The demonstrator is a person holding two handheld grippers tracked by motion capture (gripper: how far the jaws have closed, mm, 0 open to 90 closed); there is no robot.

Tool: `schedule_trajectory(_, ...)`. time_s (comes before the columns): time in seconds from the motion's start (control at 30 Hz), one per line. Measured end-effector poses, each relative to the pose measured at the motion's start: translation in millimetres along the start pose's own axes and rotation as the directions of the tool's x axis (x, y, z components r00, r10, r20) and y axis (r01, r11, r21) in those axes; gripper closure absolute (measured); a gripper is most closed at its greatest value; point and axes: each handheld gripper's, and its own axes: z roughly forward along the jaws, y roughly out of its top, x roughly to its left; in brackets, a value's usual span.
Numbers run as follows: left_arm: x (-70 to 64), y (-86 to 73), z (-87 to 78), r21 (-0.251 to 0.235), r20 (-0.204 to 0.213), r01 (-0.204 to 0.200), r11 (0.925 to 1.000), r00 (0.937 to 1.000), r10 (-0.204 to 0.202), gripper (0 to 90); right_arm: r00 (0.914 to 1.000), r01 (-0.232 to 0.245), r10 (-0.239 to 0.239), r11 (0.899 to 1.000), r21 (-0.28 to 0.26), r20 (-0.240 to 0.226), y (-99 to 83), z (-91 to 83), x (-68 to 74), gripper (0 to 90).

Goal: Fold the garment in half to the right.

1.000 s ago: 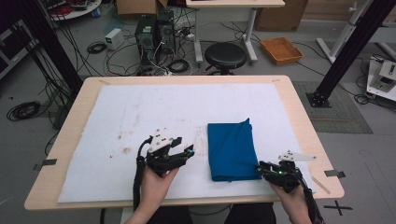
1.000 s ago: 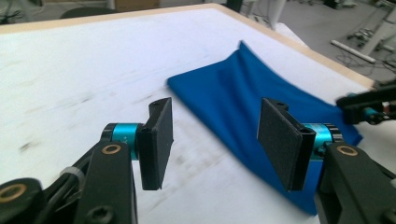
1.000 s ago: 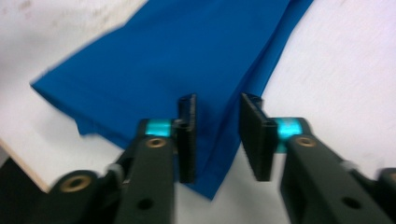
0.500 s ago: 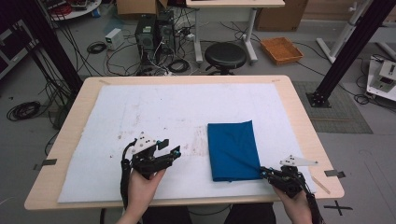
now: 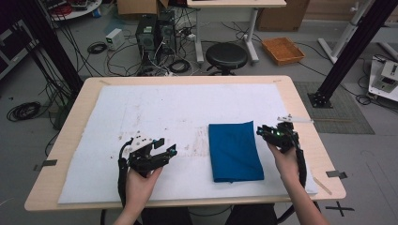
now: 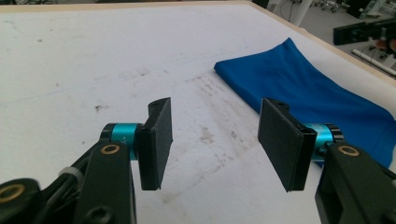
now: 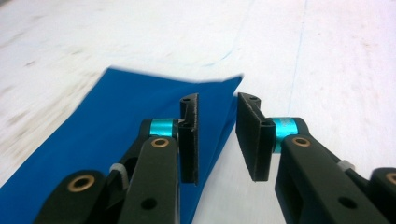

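Observation:
A folded blue cloth (image 5: pixel 234 150) lies flat on the white sheet (image 5: pixel 164 108), right of the table's middle. My right gripper (image 5: pixel 268 133) hovers at the cloth's right edge near its far corner. In the right gripper view its jaws stand a narrow gap apart (image 7: pixel 217 135) over the edge of the cloth (image 7: pixel 107 121), holding nothing. My left gripper (image 5: pixel 164 152) rests low over the sheet, left of the cloth and apart from it. Its jaws are wide open (image 6: pixel 215 140) and empty, with the cloth (image 6: pixel 317 98) ahead and to the right.
The white sheet is stained with brownish marks (image 5: pixel 192 145) near its middle. The wooden table rim (image 5: pixel 75 126) frames it. Beyond the far edge stand a black stool (image 5: pixel 226 54), computer towers (image 5: pixel 152 33) with cables, and an orange tray (image 5: pixel 283 49) on the floor.
My right gripper has moved away from the person, from the front edge up along the cloth's right side. The left gripper has shifted a little to the left.

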Motion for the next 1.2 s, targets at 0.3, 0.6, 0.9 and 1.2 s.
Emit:
schedule_trajectory(0.3,10.1,-4.5,-1.5,0.01,-0.01,0.022,0.9997,0.9997,-0.022,44.7,0.9974,-0.072,0.072,0.996,0.057,0.006,3.8,50.5,-9.3,89.8)
schedule_trajectory(0.6,11.2,-5.2,-1.9,0.008,-0.015,0.026,0.9996,0.9996,-0.026,44.7,0.9935,0.001,-0.009,0.998,0.065,0.113,3.3,50.2,-8.4,86.9)
schedule_trajectory(0.9,23.3,0.9,-8.2,-0.018,-0.03,-0.028,0.9994,0.9992,0.028,40.1,0.996,-0.003,0.007,0.999,-0.041,0.09,0.5,17.7,-12.4,50.1)
schedule_trajectory(1.2,44.5,10.8,-23.2,-0.046,-0.11,-0.201,0.9784,0.9746,0.195,34.3,0.9991,-0.025,0.03,0.989,-0.144,0.03,-14.3,-26.0,-22.5,31.8)
